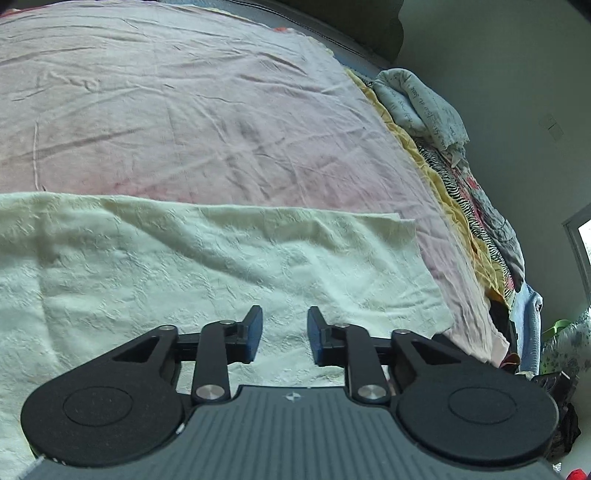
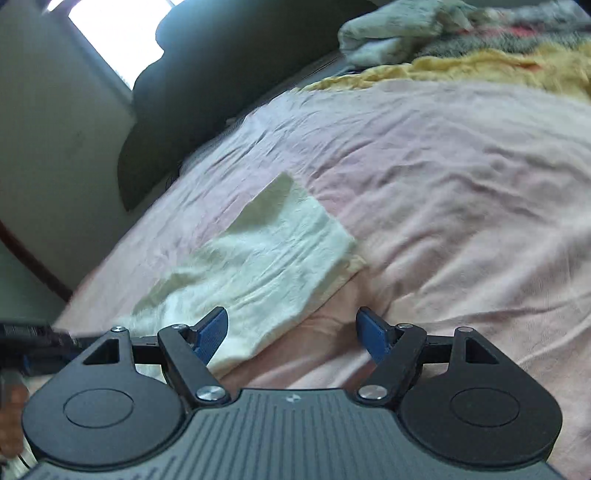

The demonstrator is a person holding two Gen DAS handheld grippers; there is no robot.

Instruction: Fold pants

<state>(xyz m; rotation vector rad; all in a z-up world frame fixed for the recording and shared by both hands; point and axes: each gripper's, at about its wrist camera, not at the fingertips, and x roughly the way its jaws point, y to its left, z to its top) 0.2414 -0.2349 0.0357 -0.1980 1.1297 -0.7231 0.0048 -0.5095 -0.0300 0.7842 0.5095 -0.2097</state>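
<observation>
Daylight is soft and dim on my bed sheet; the window at the upper left of my right view glares white; that view smears with motion blur, worst at the upper right; my left view is sharp; both bend strongly at the edges; shadows stay faint.
</observation>
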